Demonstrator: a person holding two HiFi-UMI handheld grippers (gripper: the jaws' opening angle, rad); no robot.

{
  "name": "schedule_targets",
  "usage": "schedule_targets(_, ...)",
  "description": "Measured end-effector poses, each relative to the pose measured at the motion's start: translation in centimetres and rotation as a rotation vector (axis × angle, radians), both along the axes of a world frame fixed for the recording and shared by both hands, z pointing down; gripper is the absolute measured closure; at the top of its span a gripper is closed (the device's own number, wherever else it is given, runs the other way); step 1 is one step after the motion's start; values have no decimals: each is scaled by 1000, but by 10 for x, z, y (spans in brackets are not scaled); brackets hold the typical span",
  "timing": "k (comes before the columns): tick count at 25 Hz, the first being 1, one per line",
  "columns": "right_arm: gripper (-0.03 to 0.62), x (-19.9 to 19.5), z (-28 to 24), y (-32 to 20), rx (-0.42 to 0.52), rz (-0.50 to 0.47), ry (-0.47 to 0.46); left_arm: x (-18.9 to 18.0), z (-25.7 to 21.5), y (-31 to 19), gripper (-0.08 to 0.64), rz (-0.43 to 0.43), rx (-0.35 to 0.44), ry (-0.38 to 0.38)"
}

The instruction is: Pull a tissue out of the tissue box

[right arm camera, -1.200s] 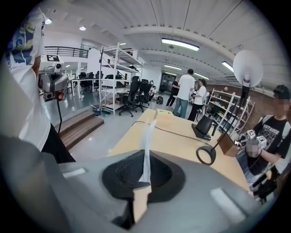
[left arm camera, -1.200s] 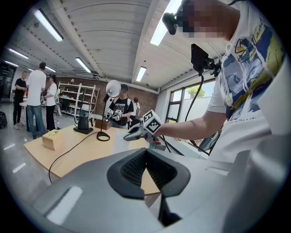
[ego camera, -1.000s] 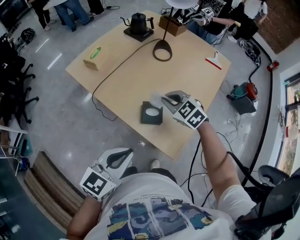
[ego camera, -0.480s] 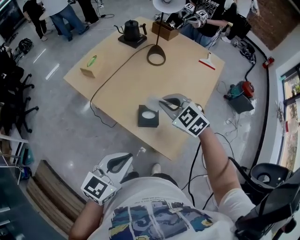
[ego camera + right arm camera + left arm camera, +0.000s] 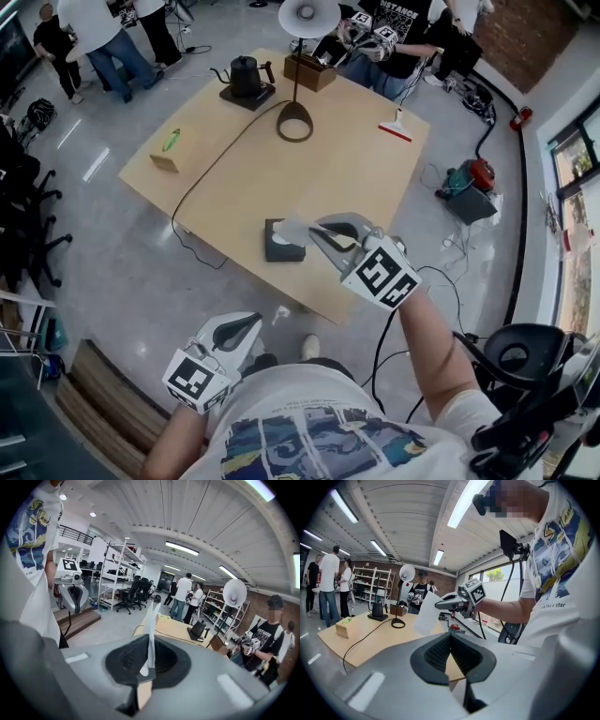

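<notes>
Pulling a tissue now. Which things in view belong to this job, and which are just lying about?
In the job:
- tissue, pinched in the right tool
- dark tissue box on the table

Lying about:
- kettle
- lamp
- red-edged scraper
- small box with a green top
- wooden box
- left tool, shut, off the table

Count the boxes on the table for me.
3: the dark tissue box near the front edge, a tan box at the left corner, a brown box at the far edge. None seem hidden.
</notes>
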State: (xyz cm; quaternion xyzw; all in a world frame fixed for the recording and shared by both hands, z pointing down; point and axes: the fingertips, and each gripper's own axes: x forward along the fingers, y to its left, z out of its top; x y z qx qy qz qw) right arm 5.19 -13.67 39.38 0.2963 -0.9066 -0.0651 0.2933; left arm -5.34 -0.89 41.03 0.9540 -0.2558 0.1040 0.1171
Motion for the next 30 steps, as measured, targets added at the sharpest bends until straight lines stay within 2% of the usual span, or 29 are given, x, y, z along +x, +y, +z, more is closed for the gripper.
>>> schedule_targets(14, 589, -12, -34, 53, 45, 24, -73, -2, 3, 0, 552, 22, 8, -3)
schedule_targets(19, 589, -16, -36, 64, 49, 24, -53, -1, -1, -3, 552, 10, 1, 0)
schedule_targets(30, 589, -32, -43, 81, 52, 9, -77, -4, 0, -4, 553, 26, 0, -2)
